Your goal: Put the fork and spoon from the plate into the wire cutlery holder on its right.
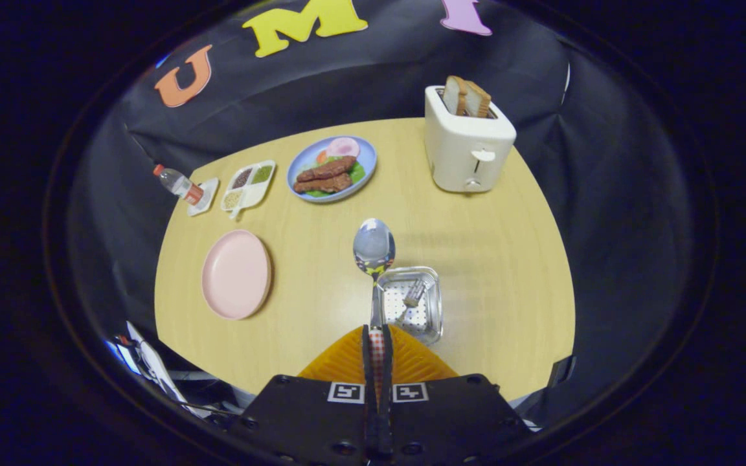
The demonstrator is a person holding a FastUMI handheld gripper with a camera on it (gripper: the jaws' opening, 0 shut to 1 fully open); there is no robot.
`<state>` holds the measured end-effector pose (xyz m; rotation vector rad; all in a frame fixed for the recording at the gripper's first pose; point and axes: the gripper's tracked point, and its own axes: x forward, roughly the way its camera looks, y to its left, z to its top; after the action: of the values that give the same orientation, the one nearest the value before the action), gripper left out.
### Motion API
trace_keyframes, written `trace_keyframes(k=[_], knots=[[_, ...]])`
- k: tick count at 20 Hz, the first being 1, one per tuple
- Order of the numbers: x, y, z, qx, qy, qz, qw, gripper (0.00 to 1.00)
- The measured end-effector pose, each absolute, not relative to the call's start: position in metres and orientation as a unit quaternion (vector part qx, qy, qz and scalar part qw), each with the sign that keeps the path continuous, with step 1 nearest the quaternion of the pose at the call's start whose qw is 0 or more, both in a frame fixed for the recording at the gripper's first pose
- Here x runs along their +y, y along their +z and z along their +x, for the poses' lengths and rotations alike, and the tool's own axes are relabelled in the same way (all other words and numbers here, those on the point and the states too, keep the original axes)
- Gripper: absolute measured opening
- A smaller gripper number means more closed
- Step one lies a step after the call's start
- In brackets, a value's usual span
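Note:
My gripper (377,338) is shut on the handle of a silver spoon (373,248), whose bowl points away from me above the table. Just right of the spoon's neck, below and beyond the orange fingers (412,359), stands the wire cutlery holder (434,304), seen from above. A fork (412,296) rests inside it, tines up. To the left of the fingers lies the pink plate (237,274) with nothing on it.
A white toaster (467,145) with two bread slices stands at the far right. A blue plate (332,169) of food, a divided white tray (248,184) and a small bottle (179,184) line the far left. The wooden table (496,259) ends close on the right.

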<state>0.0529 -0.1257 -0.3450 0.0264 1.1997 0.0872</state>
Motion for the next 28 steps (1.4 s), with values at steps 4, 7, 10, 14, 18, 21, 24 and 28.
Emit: trace_keyframes(k=[4, 7, 10, 14, 18, 21, 24, 28], knots=[[-0.137, -0.354, 0.034, 0.603, 0.052, 0.009, 0.796, 0.01], [-0.142, -0.362, 0.026, 0.64, 0.049, 0.017, 0.767, 0.01], [-0.145, -0.365, 0.028, 0.665, 0.042, 0.03, 0.745, 0.01], [-0.152, -0.368, 0.032, 0.701, 0.016, 0.039, 0.712, 0.01], [-0.148, -0.371, 0.037, 0.73, 0.005, 0.046, 0.682, 0.02], [-0.147, -0.375, 0.042, 0.742, -0.006, 0.045, 0.669, 0.02], [-0.146, -0.38, 0.045, 0.755, -0.015, 0.041, 0.655, 0.04], [-0.146, -0.385, 0.049, 0.762, -0.031, 0.049, 0.644, 0.04]])
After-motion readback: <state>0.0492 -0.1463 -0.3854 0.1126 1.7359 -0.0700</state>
